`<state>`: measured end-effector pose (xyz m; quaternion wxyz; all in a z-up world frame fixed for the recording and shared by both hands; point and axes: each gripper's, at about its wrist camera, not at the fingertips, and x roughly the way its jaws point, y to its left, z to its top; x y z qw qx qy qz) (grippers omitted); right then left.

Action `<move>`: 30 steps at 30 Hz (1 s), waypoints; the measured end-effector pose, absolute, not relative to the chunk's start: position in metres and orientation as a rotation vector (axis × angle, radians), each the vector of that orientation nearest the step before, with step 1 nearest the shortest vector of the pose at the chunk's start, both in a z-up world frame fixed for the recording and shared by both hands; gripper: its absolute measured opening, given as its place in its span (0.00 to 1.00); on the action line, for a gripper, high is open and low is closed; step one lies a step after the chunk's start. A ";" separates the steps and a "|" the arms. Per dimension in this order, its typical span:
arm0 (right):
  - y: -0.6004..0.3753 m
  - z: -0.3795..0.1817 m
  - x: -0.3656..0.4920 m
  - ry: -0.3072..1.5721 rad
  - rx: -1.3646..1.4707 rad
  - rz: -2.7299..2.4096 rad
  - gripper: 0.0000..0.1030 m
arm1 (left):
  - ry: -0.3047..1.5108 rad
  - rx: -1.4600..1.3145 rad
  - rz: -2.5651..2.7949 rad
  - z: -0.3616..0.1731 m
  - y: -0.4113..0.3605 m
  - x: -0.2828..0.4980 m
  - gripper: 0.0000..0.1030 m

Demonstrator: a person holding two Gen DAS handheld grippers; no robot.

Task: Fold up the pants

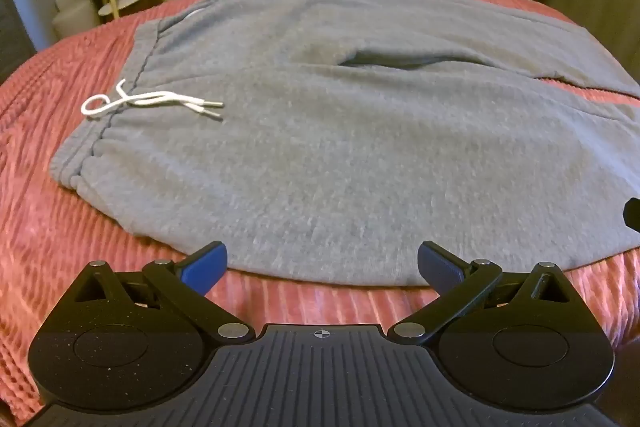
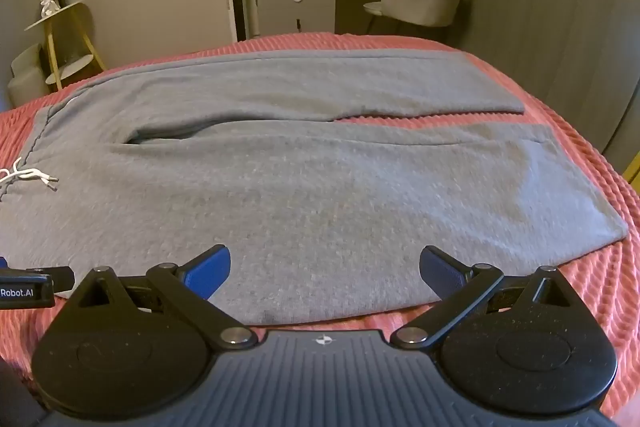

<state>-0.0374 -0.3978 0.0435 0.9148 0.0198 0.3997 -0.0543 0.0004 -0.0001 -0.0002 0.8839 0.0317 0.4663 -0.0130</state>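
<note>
Looking through the left wrist view, I hold the left gripper [image 1: 322,263] with fingers wide and empty over the near hem of the grey fleece pants [image 1: 340,131], spread flat on the ribbed pink bed [image 1: 48,227] (white drawstring [image 1: 152,103] toward its left edge). Through the right wrist view, the right gripper [image 2: 325,267] likewise gapes empty above that soft near leg, ready, I judge, to pinch it.
</note>
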 end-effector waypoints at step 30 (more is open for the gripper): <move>-0.403 0.043 -0.038 0.827 0.047 -0.125 0.98 | 0.968 0.077 -0.027 -0.002 -0.004 0.001 1.00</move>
